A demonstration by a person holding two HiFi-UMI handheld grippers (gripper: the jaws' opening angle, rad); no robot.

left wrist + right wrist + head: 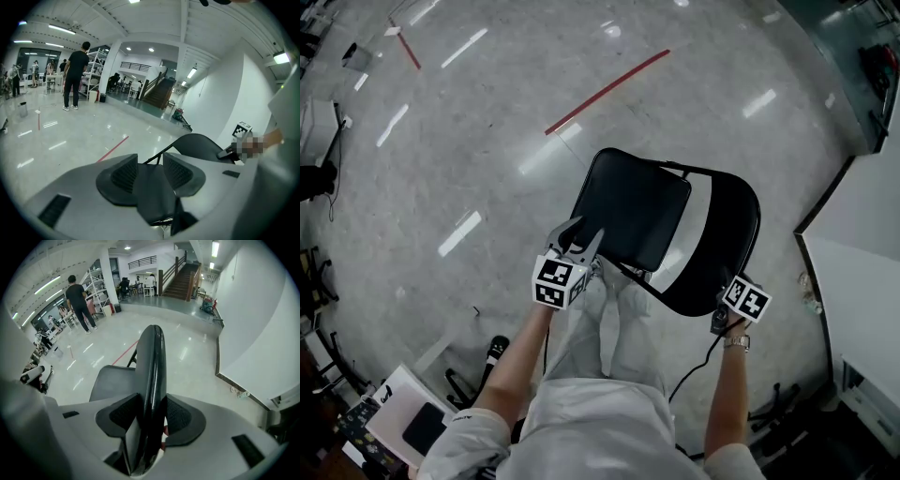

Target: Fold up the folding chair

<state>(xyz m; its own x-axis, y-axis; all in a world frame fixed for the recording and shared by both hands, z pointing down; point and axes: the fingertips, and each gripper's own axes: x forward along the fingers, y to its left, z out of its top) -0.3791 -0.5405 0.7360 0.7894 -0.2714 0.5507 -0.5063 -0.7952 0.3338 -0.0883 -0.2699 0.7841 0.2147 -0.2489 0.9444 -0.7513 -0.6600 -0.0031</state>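
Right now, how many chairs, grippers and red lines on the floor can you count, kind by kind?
folding chair: 1
grippers: 2, the left gripper and the right gripper
red floor lines: 2
total: 5

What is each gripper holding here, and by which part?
Right tongs clamp the black metal folding chair by its backrest's top edge; left tongs straddle the padded seat's near corner, grip unclear.

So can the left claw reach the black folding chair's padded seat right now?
Probably yes: the left claw hangs at the near edge of the black padded seat, jaws apart, nothing in between.
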